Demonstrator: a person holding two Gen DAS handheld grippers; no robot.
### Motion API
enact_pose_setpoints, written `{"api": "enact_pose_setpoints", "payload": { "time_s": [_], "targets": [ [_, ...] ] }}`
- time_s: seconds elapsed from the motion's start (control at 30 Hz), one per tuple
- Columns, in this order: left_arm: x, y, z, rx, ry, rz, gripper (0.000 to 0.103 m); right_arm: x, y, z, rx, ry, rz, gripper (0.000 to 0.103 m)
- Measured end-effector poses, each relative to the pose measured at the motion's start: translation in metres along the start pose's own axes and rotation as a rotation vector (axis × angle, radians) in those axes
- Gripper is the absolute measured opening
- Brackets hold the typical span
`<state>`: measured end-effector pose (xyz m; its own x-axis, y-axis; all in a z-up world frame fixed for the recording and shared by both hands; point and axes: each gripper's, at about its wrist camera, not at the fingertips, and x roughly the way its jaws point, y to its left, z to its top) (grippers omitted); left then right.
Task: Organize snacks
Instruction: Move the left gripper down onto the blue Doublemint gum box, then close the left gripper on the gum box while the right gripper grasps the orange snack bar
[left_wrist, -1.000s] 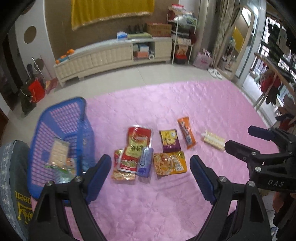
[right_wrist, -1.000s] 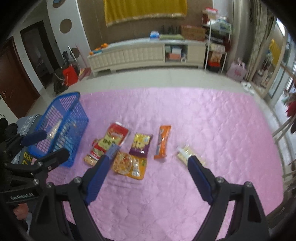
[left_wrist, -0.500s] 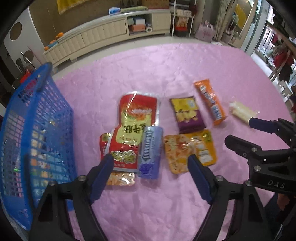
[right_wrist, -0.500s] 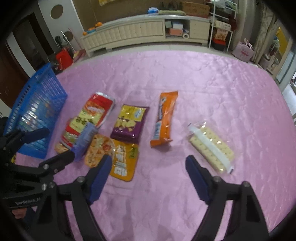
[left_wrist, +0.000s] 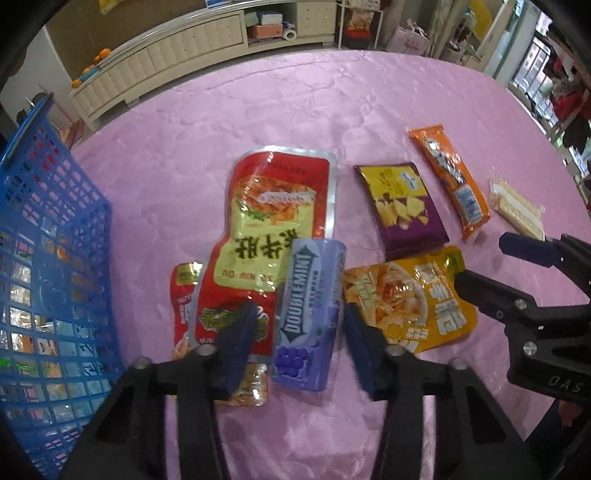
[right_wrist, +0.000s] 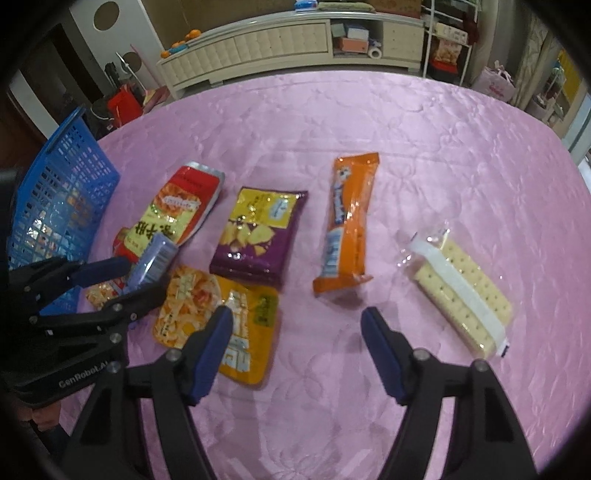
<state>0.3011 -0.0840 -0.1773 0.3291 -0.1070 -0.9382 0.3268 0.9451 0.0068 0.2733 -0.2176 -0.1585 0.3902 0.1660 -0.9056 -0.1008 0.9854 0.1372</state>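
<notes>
Your left gripper (left_wrist: 299, 332) is closing around the lilac Doublemint gum pack (left_wrist: 308, 314), which lies on the red-and-yellow foil pouch (left_wrist: 269, 229); the pads are not yet pressing. The pack looks light, fairly stiff and glossy: grip its long sides at mid-length. Your right gripper (right_wrist: 295, 332) is closing on nothing.

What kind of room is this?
Probably a home living room: a long cream cabinet stands along the wall, a pink quilt is spread out with snack packets on it, and a cluttered shelf rack stands beside the cabinet.
</notes>
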Motion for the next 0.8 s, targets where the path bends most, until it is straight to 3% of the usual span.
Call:
{"api": "enact_pose_setpoints", "payload": {
  "time_s": [0.17,0.4,0.67,0.73,0.8],
  "targets": [
    [-0.008,-0.010,-0.008,-0.008,-0.004,-0.003,0.030,-0.004,-0.003,-0.004,0.014,0.009,0.004,0.076],
    [-0.050,-0.024,-0.009,-0.020,-0.083,-0.039,0.030,-0.032,-0.010,-0.004,0.014,-0.034,-0.022,0.076],
    [-0.060,-0.031,0.022,-0.026,-0.131,-0.040,0.030,-0.039,-0.023,0.023,0.045,-0.064,-0.013,0.076],
    [-0.055,-0.030,0.029,-0.044,-0.133,-0.059,0.030,-0.034,-0.023,0.034,0.033,-0.065,-0.017,0.073],
    [-0.047,-0.026,0.038,-0.074,-0.137,-0.065,0.030,-0.024,-0.023,0.043,0.026,-0.049,-0.023,0.063]
  ]
}}
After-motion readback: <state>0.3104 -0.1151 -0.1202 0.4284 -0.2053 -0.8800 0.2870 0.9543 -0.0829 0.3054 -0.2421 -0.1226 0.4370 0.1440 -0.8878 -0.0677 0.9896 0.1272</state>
